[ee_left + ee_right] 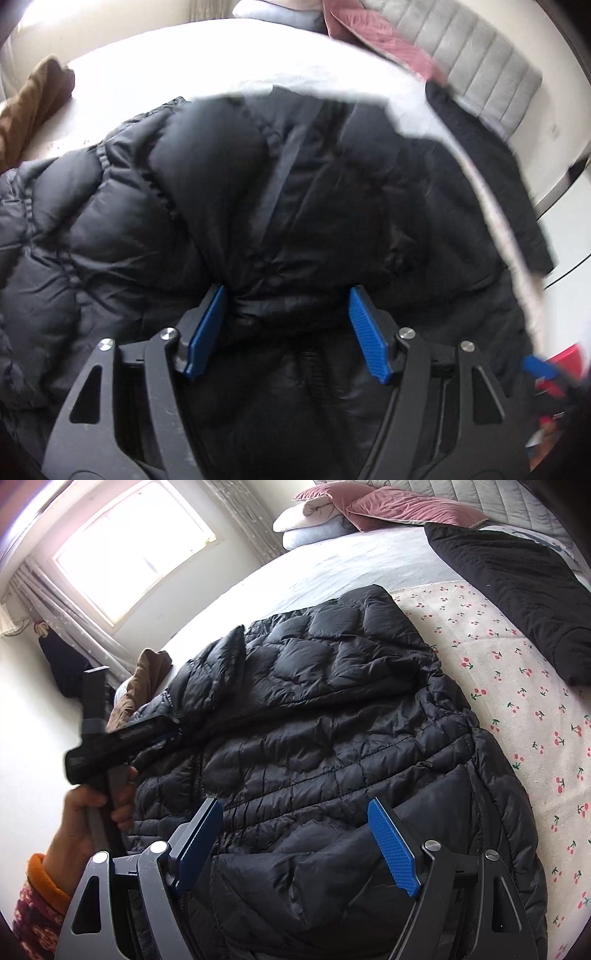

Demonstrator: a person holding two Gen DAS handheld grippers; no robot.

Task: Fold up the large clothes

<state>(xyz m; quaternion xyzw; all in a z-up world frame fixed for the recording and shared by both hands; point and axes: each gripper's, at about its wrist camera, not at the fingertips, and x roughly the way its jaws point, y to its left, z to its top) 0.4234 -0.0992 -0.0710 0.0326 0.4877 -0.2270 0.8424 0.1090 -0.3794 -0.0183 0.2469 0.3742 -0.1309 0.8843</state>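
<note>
A large black quilted puffer jacket (332,709) lies on the bed, its upper part folded over along a diagonal crease. It fills the left wrist view (221,206) too. My left gripper (288,295) is open, its blue pads (365,332) pressed into bunched jacket fabric that sits between them. In the right wrist view the left tool (110,746) is at the jacket's left edge, with dark fabric draped over it. My right gripper (295,808) is open just above the jacket's near part, holding nothing.
The bed (517,709) has a cherry-print cover. A second black garment (517,590) lies at the far right. A brown garment (147,679) lies at the far left edge. Pink and white pillows (369,509) are at the padded headboard. A window (129,550) is behind.
</note>
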